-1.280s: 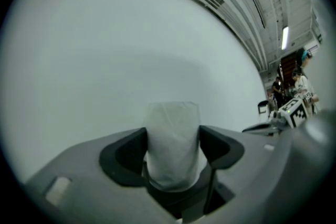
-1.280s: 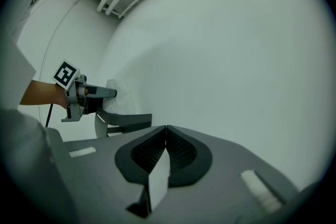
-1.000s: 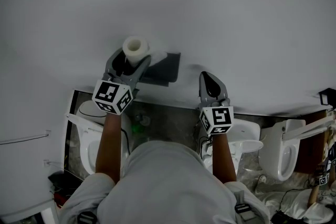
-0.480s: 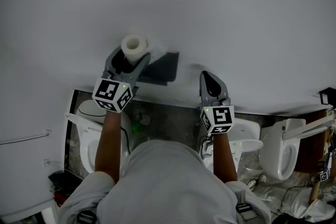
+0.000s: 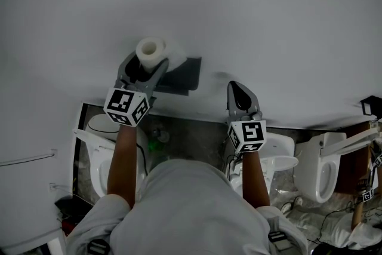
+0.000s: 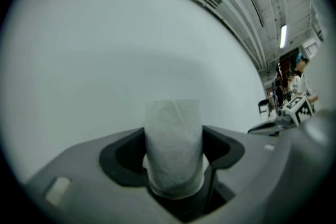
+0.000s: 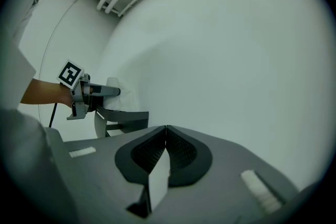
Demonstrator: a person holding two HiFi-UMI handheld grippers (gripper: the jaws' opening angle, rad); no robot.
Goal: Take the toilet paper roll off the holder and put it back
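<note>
White toilet paper roll [image 6: 173, 147] stands on end between the jaws of the left hand-held gripper [image 5: 145, 67]. The jaws are set wide, and their pads press the roll on both sides, close against the pale wall [image 5: 268, 15]. The left gripper view gives that grip and little else. The head view adds that the roll's hollow core faces up at the left end of the dark grey holder [image 5: 182, 76] and overlaps it; whether the two touch I cannot tell. The right gripper view shows them side-on, with the roll just above the holder's arm. Further right, the right hand-held gripper [image 7: 166, 136] has its jaws closed together on nothing, apart from the holder and near the wall. Only the head view shows toilets [image 5: 322, 170] below. Plain wall spreads above and right of the holder.
</note>
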